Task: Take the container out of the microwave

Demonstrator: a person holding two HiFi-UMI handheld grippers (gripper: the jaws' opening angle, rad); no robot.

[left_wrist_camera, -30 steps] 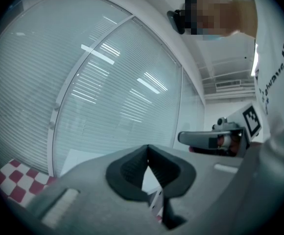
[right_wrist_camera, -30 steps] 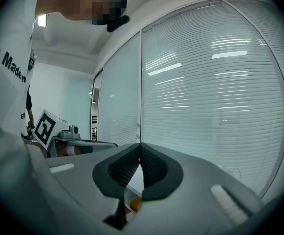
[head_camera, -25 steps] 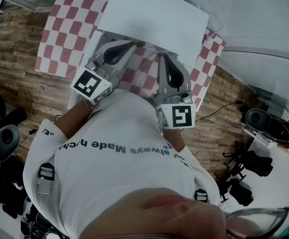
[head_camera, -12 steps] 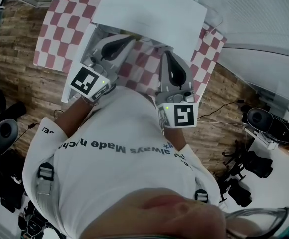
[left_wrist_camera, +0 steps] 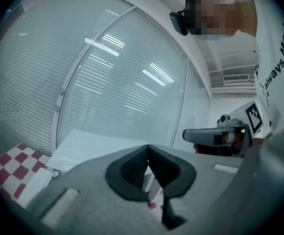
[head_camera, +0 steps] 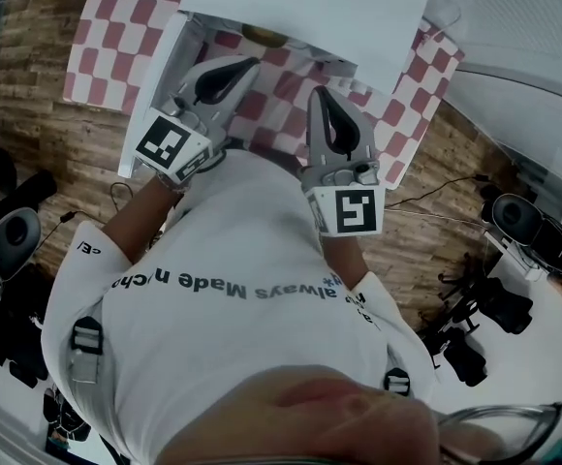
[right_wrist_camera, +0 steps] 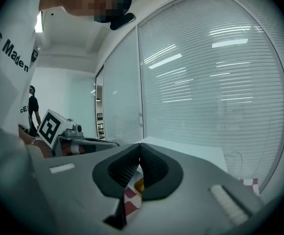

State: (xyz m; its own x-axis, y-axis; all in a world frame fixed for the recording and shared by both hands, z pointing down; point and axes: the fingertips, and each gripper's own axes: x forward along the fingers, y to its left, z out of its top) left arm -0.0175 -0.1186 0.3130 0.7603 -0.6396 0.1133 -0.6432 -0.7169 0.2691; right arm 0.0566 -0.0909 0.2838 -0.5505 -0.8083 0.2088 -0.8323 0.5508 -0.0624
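The white microwave stands on a red-and-white checked tablecloth, its door swung open to the left. At its opening a small yellowish container shows just under the top edge; it also peeks below the right jaws as a yellowish container. My left gripper is shut and empty, pointing at the opening beside the door. My right gripper is shut and empty too, a little further back from the opening. In the gripper views the left gripper and right gripper show jaws pressed together.
Glass walls with blinds stand behind the table. The wooden floor surrounds the table; camera gear and cables lie on the right and left. A person stands far off in the room.
Both grippers have sunk lower in front of the microwave. The yellowish container at the opening has come into view in the head view. Both stay shut.
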